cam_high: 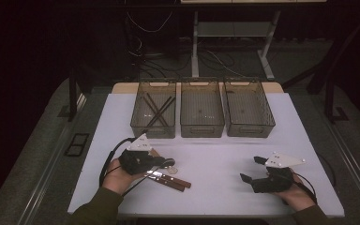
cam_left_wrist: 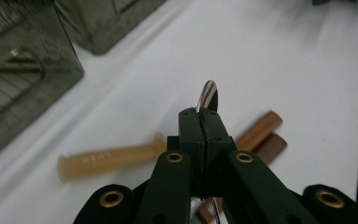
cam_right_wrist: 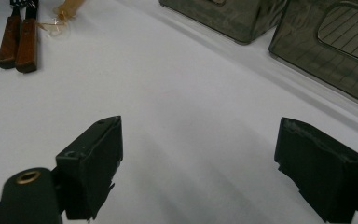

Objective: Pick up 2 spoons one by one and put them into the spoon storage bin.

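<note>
The left gripper [cam_left_wrist: 199, 116] has its jaws pressed together on a thin metal utensil, whose shiny rounded end [cam_left_wrist: 209, 95] pokes out just past the jaw tips; from its shape it looks like a spoon bowl, though the rest of it is hidden by the jaws. In the high view this gripper [cam_high: 161, 162] sits near the front-left part of the white worktop [cam_high: 225, 154], with the spoon end [cam_high: 168, 162] showing at its tip.

Directly under it lie 2 wooden-handled utensils [cam_high: 171, 180] side by side, touching, their metal ends hidden beneath the gripper. A pale translucent plastic piece [cam_left_wrist: 112, 159], probably a handle, lies just beside them.

The right gripper [cam_high: 251, 169] rests near the front-right corner with its jaws spread wide and nothing between them.

Along the far edge stand 3 smoky transparent bins [cam_high: 202, 108] in a row; the left bin [cam_high: 153, 110] holds several dark sticks, probably chopsticks, and the other 2 look empty.

The spoon should be light, stiff and slick, so a pinch on the flat of the handle near the bowl risks it swivelling; a hold nearer its balance point would be steadier. The wooden handles offer better friction and are the natural place to grip those 2.
</note>
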Demonstrator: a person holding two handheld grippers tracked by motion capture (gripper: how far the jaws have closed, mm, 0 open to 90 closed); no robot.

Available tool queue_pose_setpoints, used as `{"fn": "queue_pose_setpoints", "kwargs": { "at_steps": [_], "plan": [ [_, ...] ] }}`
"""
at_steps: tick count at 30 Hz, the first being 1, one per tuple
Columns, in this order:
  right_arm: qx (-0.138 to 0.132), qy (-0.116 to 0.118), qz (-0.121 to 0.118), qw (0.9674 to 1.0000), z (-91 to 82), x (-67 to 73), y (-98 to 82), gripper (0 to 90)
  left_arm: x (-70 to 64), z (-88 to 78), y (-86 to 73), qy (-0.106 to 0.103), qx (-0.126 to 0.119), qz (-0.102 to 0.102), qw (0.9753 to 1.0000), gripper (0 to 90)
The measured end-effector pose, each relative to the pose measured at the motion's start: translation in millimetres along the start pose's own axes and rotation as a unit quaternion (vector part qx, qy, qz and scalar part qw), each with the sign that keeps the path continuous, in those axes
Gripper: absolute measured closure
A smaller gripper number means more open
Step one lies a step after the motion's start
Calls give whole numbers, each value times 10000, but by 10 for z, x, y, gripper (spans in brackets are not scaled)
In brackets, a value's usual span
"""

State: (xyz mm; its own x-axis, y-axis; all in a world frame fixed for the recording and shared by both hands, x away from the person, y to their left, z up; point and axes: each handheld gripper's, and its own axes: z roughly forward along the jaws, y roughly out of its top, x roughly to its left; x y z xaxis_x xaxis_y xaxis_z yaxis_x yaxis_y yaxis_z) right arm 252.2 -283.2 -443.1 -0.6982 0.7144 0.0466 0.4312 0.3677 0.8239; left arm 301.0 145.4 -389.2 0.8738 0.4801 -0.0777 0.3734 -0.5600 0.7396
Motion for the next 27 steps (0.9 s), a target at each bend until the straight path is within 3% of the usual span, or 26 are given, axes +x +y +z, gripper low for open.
{"fn": "queue_pose_setpoints", "kwargs": {
  "at_steps": [6,15,27],
  "plan": [
    [-45,-3,14,10000,-8,-3,10,154,85,103,268,10,57,118,9999,887],
    [-99,24,101,9999,-17,-19,14,154,254,180,714,42,-45,254,9997,887],
    [-149,10,83,9999,-32,-12,18,154,512,392,1415,302,-143,332,9989,887]
  ]
}}
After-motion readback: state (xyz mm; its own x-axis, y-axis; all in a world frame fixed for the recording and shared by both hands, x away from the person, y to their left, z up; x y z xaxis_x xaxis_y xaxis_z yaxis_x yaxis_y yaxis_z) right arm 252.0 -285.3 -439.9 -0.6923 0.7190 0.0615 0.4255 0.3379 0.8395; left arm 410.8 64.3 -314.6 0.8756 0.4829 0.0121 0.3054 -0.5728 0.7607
